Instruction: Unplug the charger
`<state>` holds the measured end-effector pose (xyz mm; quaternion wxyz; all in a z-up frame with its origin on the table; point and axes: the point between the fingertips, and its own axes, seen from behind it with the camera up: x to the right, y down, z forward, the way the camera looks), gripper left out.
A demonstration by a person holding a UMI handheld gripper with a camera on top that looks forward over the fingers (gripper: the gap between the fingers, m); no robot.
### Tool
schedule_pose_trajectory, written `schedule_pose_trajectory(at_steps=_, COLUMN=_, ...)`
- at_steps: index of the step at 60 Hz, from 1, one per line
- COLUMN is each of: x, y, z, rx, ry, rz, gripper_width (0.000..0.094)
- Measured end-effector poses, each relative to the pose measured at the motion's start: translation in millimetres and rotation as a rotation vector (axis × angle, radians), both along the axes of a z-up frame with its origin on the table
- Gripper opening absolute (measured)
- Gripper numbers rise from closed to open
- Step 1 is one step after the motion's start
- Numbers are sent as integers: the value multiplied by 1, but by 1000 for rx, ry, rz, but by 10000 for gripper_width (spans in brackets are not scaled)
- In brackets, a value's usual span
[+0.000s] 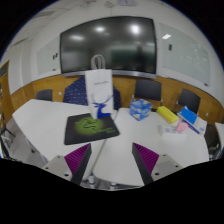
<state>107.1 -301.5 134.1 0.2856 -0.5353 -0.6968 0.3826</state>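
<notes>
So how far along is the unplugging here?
Nothing looks done yet. The gripper is open and empty, held above the white table, with a dark mat and a white box beyond the fingers. No charger or plug can be made out, so everything is left.

Gripper (111,165) fingers (80,163) dark, pads (146,157) purple.

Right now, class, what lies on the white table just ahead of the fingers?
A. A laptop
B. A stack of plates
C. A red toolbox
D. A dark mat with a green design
D: the dark mat with its green design lies flat on the white table, just beyond the open fingers.
</notes>
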Motion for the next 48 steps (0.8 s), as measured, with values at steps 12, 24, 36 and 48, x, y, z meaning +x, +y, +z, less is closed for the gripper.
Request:
schedule_pose_trajectory(at_steps=12, x=-30, y=123, z=-9, rx=16, ry=-1, rz=-209, gripper_width=855)
schedule_pose_trajectory(at_steps=24, x=-47, y=228, z=-22, rx=69, ry=15, rz=-342, gripper_width=864)
schedule_pose_trajectory(at_steps=36, x=-72, y=290, z=-37, rx=93, ry=40, rz=-391, gripper_width=863)
schedule_pose_trajectory(at_steps=48, x=-122, y=318, z=-60, rx=73, ry=71, rz=-381, gripper_width=853)
